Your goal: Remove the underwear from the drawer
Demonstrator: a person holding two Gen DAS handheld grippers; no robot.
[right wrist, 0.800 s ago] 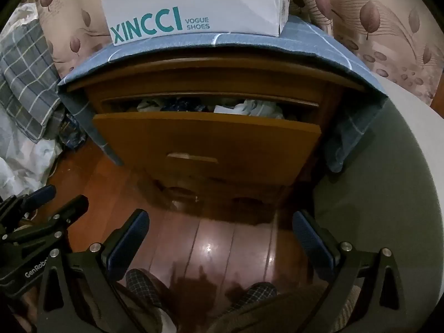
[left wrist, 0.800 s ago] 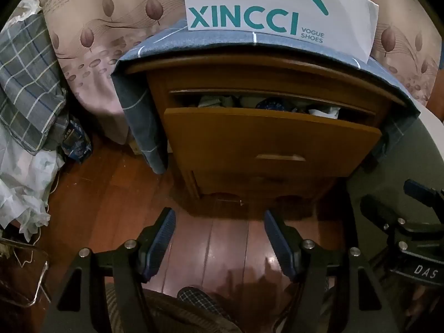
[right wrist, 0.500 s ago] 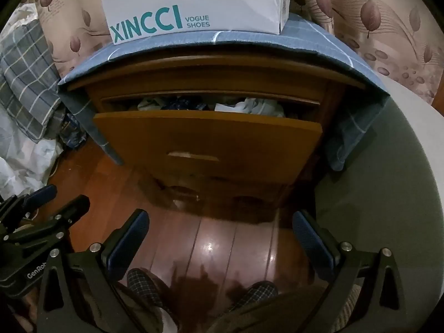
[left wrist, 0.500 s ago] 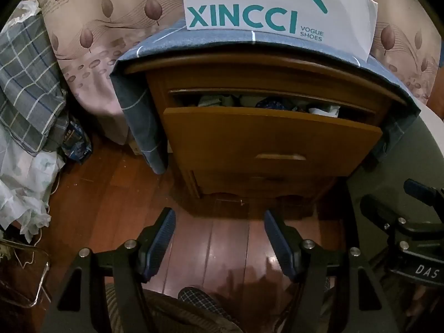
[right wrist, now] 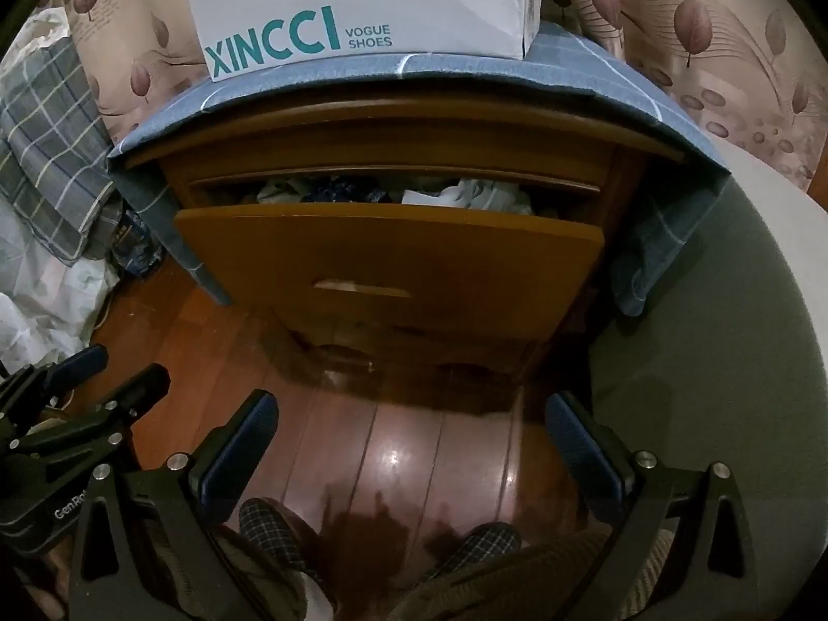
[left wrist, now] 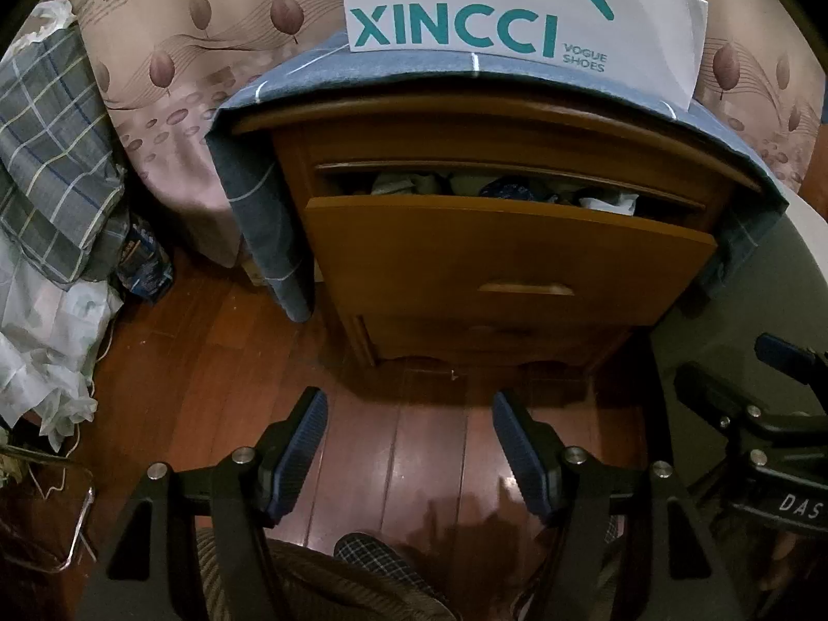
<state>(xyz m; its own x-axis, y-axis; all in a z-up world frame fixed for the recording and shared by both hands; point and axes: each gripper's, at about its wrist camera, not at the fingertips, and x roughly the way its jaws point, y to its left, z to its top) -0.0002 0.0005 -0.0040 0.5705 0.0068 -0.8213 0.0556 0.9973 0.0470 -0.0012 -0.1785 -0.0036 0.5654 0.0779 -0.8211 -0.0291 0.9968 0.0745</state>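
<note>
A wooden nightstand's top drawer [left wrist: 507, 259] [right wrist: 388, 259] stands pulled partly out. Crumpled underwear shows above its front: a dark blue patterned piece [left wrist: 509, 190] [right wrist: 339, 189] and white pieces [left wrist: 608, 203] [right wrist: 466, 194]. My left gripper [left wrist: 409, 414] is open and empty, low over the wooden floor in front of the drawer. My right gripper [right wrist: 411, 419] is open wide and empty, also low over the floor, well short of the drawer. The drawer's inside is mostly hidden.
A white XINCCI shoe box [left wrist: 517, 10] [right wrist: 362, 10] sits on a blue cloth [right wrist: 517, 72] draped over the nightstand. Plaid bedding and white plastic bags [left wrist: 46, 165] lie at the left. A grey-green mattress edge [right wrist: 724, 352] is on the right. My slippered feet [right wrist: 269, 522] are below.
Both views have drifted only slightly; the grippers stay open and the drawer has not moved.
</note>
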